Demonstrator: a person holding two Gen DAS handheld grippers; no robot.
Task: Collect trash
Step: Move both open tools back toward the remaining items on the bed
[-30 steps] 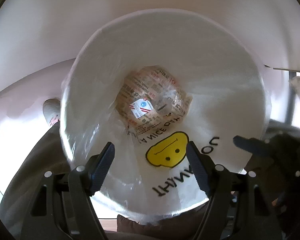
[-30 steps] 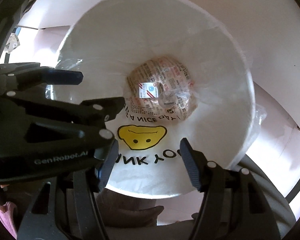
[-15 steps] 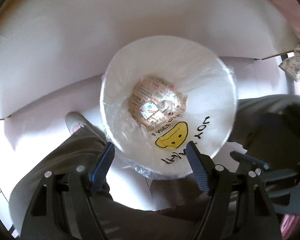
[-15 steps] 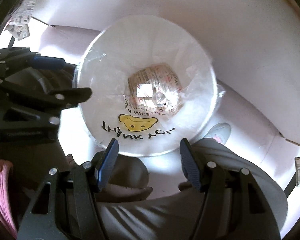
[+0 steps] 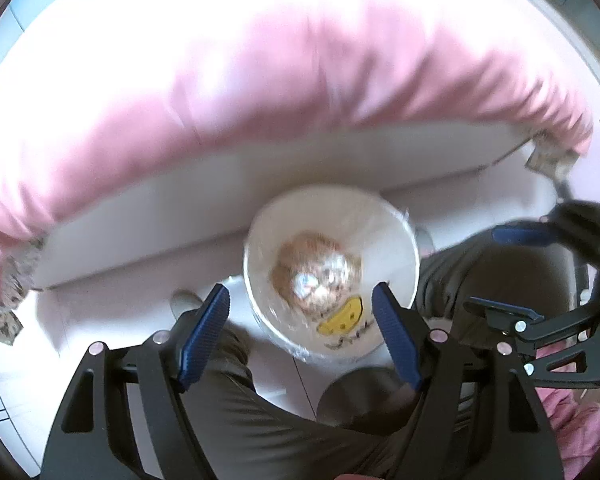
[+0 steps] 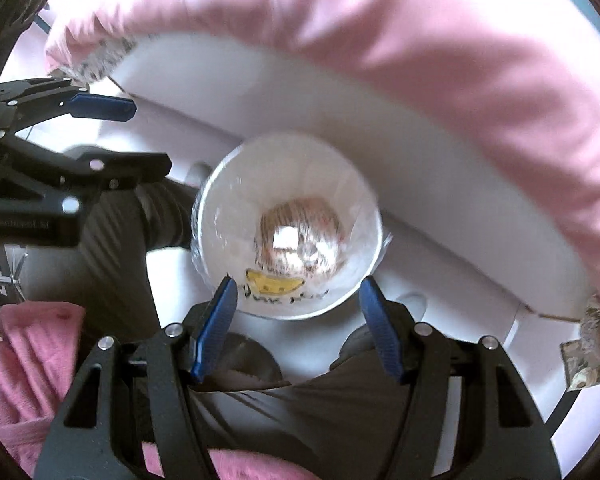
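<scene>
A white trash bin (image 5: 392,236) lined with a smiley-face bag stands on the floor below; it also shows in the right wrist view (image 6: 228,216). Crumpled printed wrappers (image 5: 316,272) lie at its bottom, also visible in the right wrist view (image 6: 300,236). My left gripper (image 5: 300,324) is open and empty, high above the bin's near rim. My right gripper (image 6: 296,312) is open and empty, also high above the near rim. Each gripper shows in the other's view, the right (image 5: 516,272) and the left (image 6: 112,136).
A table edge draped in a pink cloth (image 5: 260,80) curves behind the bin, also in the right wrist view (image 6: 460,60). The person's grey-trousered legs (image 5: 260,432) stand beside the bin on the white floor (image 6: 440,280). Pink fabric (image 6: 32,352) lies at lower left.
Both grippers have risen well away from the bin, which now looks much smaller. The pink-covered table edge has come into view. Both grippers stayed open.
</scene>
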